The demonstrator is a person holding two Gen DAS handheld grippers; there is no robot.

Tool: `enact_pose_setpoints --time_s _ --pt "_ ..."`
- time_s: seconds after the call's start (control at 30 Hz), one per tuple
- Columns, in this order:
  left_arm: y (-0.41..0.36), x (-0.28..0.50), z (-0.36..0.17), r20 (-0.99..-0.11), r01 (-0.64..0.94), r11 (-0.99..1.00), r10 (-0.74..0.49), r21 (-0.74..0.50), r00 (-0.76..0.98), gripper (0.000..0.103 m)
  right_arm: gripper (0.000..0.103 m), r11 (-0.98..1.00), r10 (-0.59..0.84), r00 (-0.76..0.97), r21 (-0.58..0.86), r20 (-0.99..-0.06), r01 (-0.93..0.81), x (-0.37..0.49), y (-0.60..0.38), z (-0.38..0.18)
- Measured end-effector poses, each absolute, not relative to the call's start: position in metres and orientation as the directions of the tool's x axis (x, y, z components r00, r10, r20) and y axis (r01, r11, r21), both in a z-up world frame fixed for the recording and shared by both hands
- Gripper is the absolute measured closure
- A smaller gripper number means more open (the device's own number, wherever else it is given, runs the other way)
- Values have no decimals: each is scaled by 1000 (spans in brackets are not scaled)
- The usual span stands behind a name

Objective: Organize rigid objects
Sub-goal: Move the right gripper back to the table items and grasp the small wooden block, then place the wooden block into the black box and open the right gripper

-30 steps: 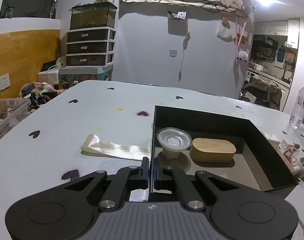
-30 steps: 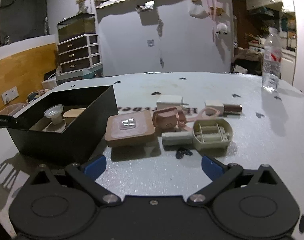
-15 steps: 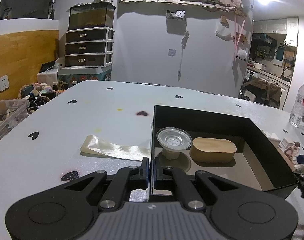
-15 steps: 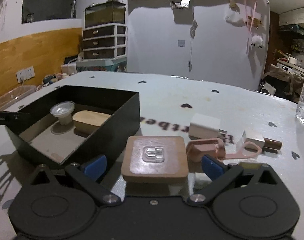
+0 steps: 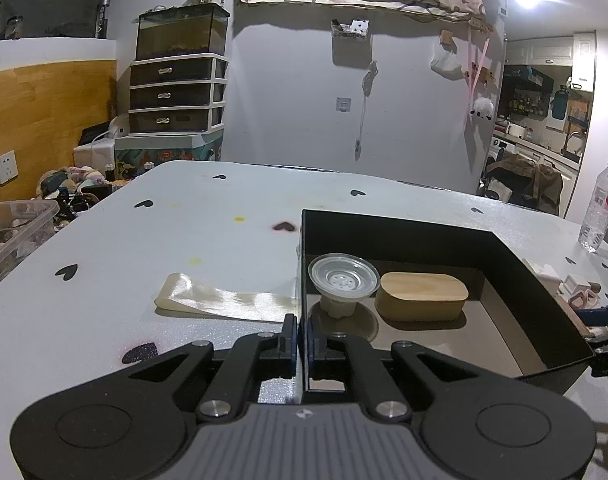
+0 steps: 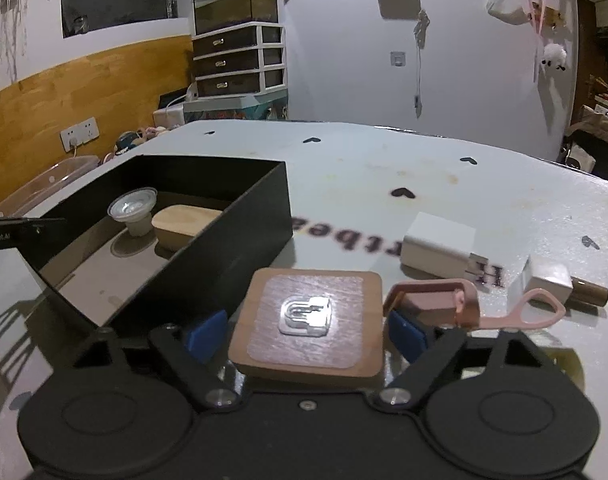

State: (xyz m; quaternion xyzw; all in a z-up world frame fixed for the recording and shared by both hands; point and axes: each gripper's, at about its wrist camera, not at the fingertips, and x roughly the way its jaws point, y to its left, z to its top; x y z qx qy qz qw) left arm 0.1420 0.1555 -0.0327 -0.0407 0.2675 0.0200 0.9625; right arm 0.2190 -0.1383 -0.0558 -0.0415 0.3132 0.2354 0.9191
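Fingers wide on your right gripper [image 6: 306,330], blue pads either side of the square wooden block [image 6: 308,326], not yet touching its edges. The block lies flat on the table [image 6: 384,184], just outside the near wall of the black box [image 6: 224,248]. It looks stiff and solid, so it should take a firm squeeze without giving. Take it across the two side edges, low on the thickness, because the top carries a clear plastic clip [image 6: 305,315] and what looks like a smooth film that could slide under the pads. Expect little weight, yet keep it level: it is wide for the jaws. Mind the pink clasp [image 6: 432,300] touching or almost touching its right side; your right pad sits right by it and could snag it.

Your left gripper [image 5: 300,336] is clenched on the box's near-left wall, one finger inside, one outside, steadying it. Inside sit a clear funnel-shaped piece [image 5: 343,280] and an oval wooden case [image 5: 422,296], just beside each other at the far end, with bare floor nearer you for the block. Farther right lie a white charger [image 6: 440,246] and a small white-and-brown piece [image 6: 560,288].
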Motion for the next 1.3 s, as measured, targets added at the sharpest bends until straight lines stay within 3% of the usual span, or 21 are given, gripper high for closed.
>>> enact_pose_setpoints --time_s 0.07,0.33,0.53,0.57,0.6,0.63,0.67,0.73,0.9,1.1,1.17,1.3 --pt "155 142 -33 -516 -57 996 14 -69 856 98 23 884 405 683 71 -607 -462 221 -139 -57" --pt "162 146 -35 -510 -27 997 -16 -77 860 99 24 896 400 672 114 -623 -428 204 -150 -54" --pt "167 148 -38 -497 10 997 -45 -73 867 99 26 911 396 711 154 -581 -382 183 -167 -23" --pt "169 149 -38 -496 14 997 -51 -77 867 99 52 919 381 732 148 -565 -364 181 -169 -15" --pt "170 150 -38 -494 17 997 -55 -81 868 98 70 915 397 728 180 -559 -361 182 -171 -7" --pt "171 150 -38 -492 19 996 -58 -84 869 98 85 907 421 718 242 -554 -345 184 -175 0" --pt "172 151 -39 -491 20 996 -60 -86 869 98 92 894 446 710 299 -545 -333 187 -178 7" --pt "172 151 -39 -489 22 996 -62 -88 870 98 91 899 438 733 271 -520 -345 187 -170 19" --pt "173 151 -40 -488 34 995 -75 -92 870 97 83 917 395 727 194 -561 -348 187 -154 22" --pt "173 150 -41 -481 39 994 -83 -99 873 97 59 929 365 713 181 -598 -324 179 -168 11" --pt "173 150 -41 -481 40 994 -83 -99 873 97 44 921 381 703 177 -601 -347 173 -171 10" --pt "174 150 -41 -481 39 994 -82 -100 873 97 41 915 372 674 126 -638 -384 167 -168 4"
